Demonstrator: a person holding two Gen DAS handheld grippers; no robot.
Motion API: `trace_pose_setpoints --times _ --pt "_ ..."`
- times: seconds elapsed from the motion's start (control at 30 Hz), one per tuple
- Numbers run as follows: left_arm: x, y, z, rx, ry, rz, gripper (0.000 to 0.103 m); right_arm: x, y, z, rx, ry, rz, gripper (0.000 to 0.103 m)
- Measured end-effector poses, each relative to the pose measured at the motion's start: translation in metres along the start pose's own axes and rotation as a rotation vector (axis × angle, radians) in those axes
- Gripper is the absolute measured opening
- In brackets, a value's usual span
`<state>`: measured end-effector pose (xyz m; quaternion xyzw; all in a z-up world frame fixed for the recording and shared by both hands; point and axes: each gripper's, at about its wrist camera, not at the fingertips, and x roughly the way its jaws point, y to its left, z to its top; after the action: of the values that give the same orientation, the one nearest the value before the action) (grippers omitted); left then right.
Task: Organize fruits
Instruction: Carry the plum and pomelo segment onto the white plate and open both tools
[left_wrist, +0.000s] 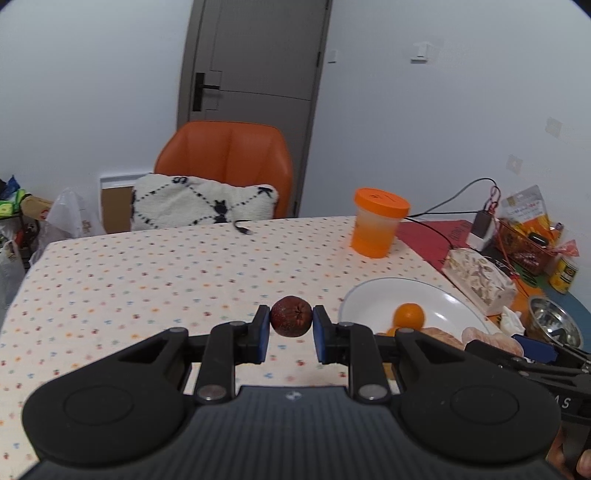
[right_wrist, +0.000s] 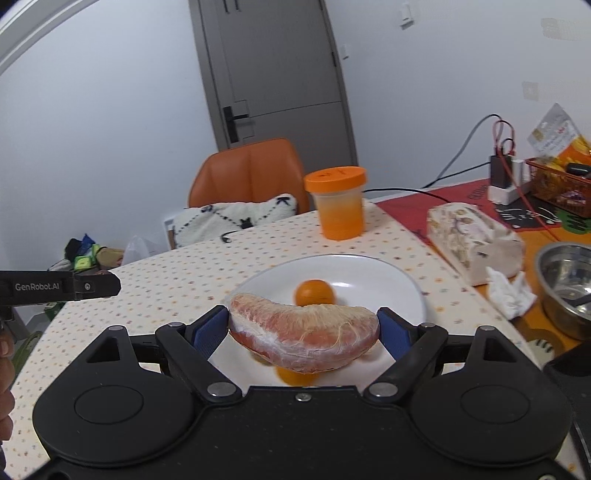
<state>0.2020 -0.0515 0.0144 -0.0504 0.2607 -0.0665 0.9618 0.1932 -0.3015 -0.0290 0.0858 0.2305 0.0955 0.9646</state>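
Here, the left claw (left_wrist: 291, 325) pinches a small dark fruit (left_wrist: 290, 316) between its blue pads, above the dotted tabletop (left_wrist: 129, 273) and just left of the white plate (left_wrist: 373, 291). This fruit looks firm and light, with wrinkled skin, so a grip across its middle should be safe. On the plate lies a small orange (left_wrist: 409, 316). The right claw (right_wrist: 303, 332) holds a peeled pomelo segment (right_wrist: 303, 336) by its two ends, above the plate's near side. It looks soft and easy to crush, so only gentle pressure is wise.
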Motion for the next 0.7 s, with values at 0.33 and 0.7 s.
trace_pose_setpoints --times 0.33,0.7 --pt "0.023 -0.028 -0.003 0.014 0.029 -0.057 0.023 0.001 -0.031 0.003 0.030 -0.005 -0.060 0.084" --pt "0.055 -0.050 -0.011 0.028 0.085 -0.103 0.023 0.017 -0.045 0.006 0.034 0.001 -0.080 0.084"
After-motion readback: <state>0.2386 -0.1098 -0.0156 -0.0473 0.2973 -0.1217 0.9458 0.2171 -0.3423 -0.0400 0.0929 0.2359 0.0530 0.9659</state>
